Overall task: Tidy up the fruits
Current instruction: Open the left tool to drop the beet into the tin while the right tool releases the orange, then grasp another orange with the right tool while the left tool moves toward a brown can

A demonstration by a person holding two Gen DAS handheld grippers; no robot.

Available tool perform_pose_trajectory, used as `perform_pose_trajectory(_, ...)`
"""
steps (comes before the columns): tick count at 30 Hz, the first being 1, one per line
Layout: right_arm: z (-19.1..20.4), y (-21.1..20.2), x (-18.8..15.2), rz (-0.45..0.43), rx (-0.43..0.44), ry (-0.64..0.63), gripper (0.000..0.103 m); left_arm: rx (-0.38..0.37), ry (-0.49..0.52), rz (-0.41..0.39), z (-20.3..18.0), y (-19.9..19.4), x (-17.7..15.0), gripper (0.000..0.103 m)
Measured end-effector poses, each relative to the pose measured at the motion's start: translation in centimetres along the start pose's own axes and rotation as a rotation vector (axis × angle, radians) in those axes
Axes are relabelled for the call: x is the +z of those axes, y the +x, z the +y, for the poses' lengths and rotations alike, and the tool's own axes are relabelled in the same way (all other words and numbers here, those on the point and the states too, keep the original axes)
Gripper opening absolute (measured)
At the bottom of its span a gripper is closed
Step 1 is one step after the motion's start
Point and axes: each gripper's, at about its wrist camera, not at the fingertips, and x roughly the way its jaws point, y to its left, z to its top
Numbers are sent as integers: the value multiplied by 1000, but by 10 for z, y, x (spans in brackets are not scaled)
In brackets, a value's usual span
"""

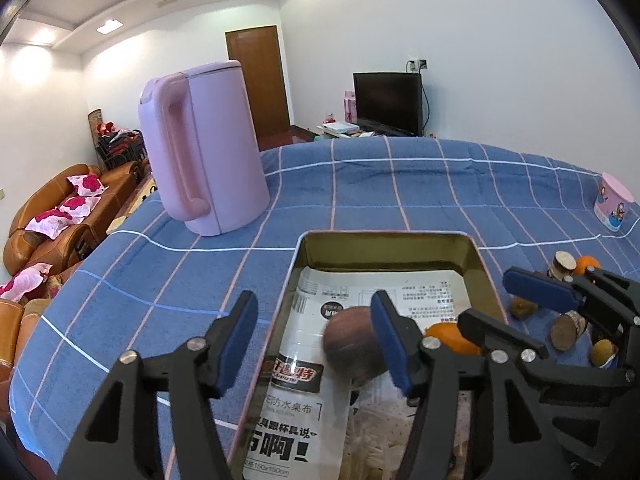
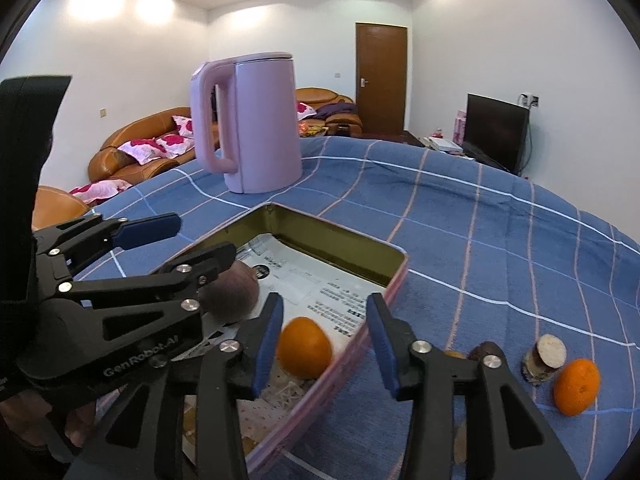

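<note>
An open metal tin (image 1: 384, 237) lined with printed paper lies on the blue checked cloth. Inside it rest a dull purple-brown fruit (image 1: 350, 346) and an orange (image 1: 446, 334). My left gripper (image 1: 314, 340) is open: one finger is over the cloth outside the tin, the other is inside, beside the purple fruit (image 2: 236, 292). My right gripper (image 2: 324, 340) is open and straddles the tin's near wall (image 2: 352, 340). The orange (image 2: 304, 348) sits just inside its left pad. Each gripper shows in the other's view, the left gripper (image 2: 204, 236) and the right gripper (image 1: 484, 300).
Loose on the cloth right of the tin are a second orange (image 2: 576, 386), a cut stub with a pale face (image 2: 544, 356), a dark fruit (image 2: 484, 350) and small brown fruits (image 1: 520, 306). A pink kettle (image 1: 204, 148) stands behind the tin. A pink cup (image 1: 614, 208) stands far right.
</note>
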Motion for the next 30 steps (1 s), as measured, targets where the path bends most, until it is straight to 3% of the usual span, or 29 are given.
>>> perform_pose_trajectory(5,-6,-16,-4,-16,-17,13,58,-17,-11,-22,-4,-12,0,73)
perform_pose_trajectory(14,-28,-65,-29,-45,-90,28,60,-97,9,-57,-39,-40,-5,80)
perform_pose_trajectory(24,-110,-125,-91,34,-323,149,60,-240,106,-47,-115,-55,-19,80)
perform_pose_trajectory(27,-125,-126,-98,56,-331,180,60,-263,128,-39,-133,-57,-23,80)
perform_pose_trajectory(30,-136,-124,-104,75,-281,215,60,-281,162,-33,-149,-58,-27,80)
